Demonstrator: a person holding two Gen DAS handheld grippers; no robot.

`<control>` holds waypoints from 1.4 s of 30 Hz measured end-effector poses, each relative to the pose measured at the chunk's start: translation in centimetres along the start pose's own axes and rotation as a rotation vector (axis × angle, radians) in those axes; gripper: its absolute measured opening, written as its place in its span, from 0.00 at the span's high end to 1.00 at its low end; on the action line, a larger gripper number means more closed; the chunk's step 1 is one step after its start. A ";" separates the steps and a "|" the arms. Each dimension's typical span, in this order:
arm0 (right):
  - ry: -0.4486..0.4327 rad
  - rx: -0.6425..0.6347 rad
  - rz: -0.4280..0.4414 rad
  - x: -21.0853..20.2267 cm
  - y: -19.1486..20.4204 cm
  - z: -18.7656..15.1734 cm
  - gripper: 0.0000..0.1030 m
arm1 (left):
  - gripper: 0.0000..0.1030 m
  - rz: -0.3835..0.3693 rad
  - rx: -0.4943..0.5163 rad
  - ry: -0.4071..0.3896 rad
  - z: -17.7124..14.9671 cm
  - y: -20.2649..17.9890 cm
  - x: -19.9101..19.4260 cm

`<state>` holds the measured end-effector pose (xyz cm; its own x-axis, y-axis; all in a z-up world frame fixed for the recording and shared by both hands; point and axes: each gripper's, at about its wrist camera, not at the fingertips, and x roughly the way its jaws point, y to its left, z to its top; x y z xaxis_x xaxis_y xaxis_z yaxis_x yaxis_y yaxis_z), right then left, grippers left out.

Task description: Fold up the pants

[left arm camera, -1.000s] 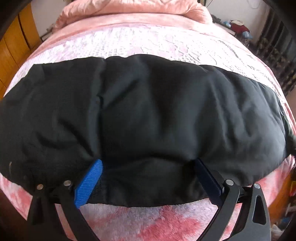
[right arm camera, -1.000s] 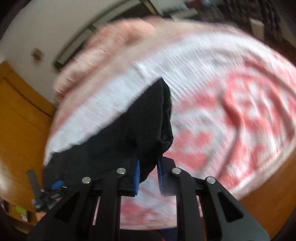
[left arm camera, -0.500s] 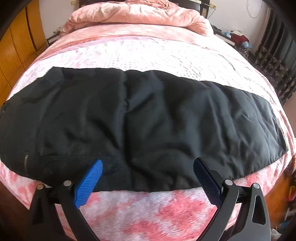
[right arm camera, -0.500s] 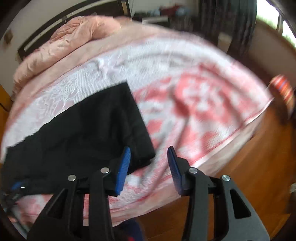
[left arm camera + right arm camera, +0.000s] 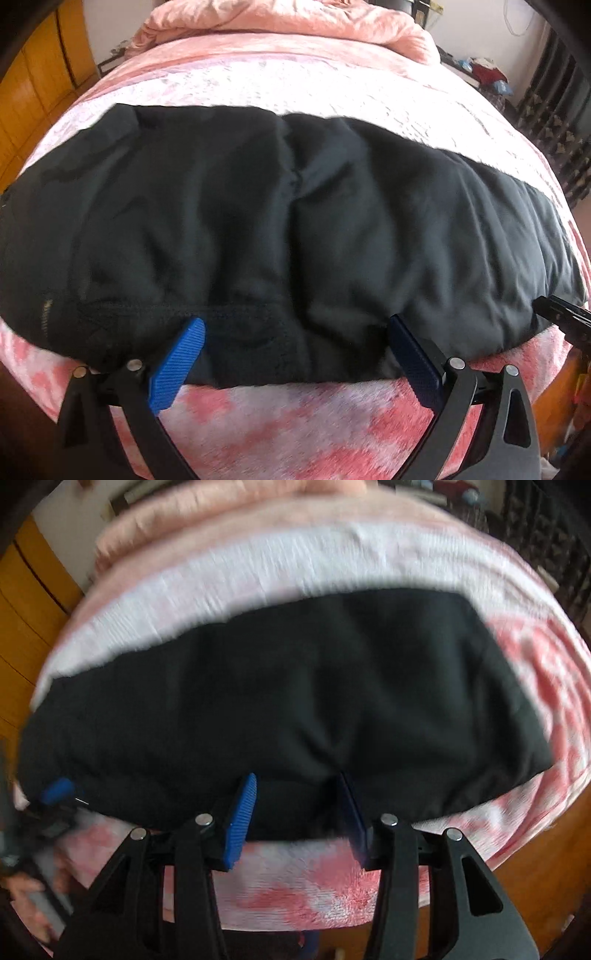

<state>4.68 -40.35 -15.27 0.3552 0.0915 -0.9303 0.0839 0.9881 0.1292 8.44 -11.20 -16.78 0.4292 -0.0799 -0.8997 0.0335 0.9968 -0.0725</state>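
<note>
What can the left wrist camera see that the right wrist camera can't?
Only the left wrist view shows a small zipper at the pants' left end, and clutter beyond the bed.

Only the right wrist view shows the wooden floor past the bed's edge.

Both show the black pants lying flat on the pink blanket, with the open left gripper and open right gripper at their near edge.

right gripper (image 5: 299,812): swung back, open over pants (image 5: 295,701) near edge | left gripper (image 5: 295,354): moved closer
</note>
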 end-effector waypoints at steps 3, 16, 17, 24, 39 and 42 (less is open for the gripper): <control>-0.001 -0.052 -0.064 -0.5 1.1 -0.3 0.56 | 0.04 0.012 -0.040 -0.041 -0.4 2.6 -2.3; -0.030 -0.304 0.238 -3.1 15.7 -0.9 0.56 | 0.04 -0.078 -0.467 -0.037 -1.3 21.5 -6.3; -0.025 -0.324 0.247 -2.9 17.0 -1.0 0.56 | 0.04 -0.101 -0.485 -0.033 -1.2 22.2 -6.1; 0.026 -0.416 0.213 0.7 23.2 -0.8 0.56 | 0.08 -0.264 -0.622 -0.015 -0.9 25.4 -4.5; 0.062 -0.422 0.174 3.6 23.5 -1.0 0.50 | 0.17 -0.418 -0.796 0.011 -3.1 27.4 -3.2; 0.064 -0.421 0.176 3.7 23.4 -1.0 0.50 | 0.17 -0.423 -0.824 0.014 -3.4 27.6 -2.7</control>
<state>7.05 -16.74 -16.05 0.2712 0.2570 -0.9276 -0.3625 0.9200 0.1489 5.19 16.54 -17.83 0.5166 -0.4424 -0.7331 -0.4694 0.5697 -0.6746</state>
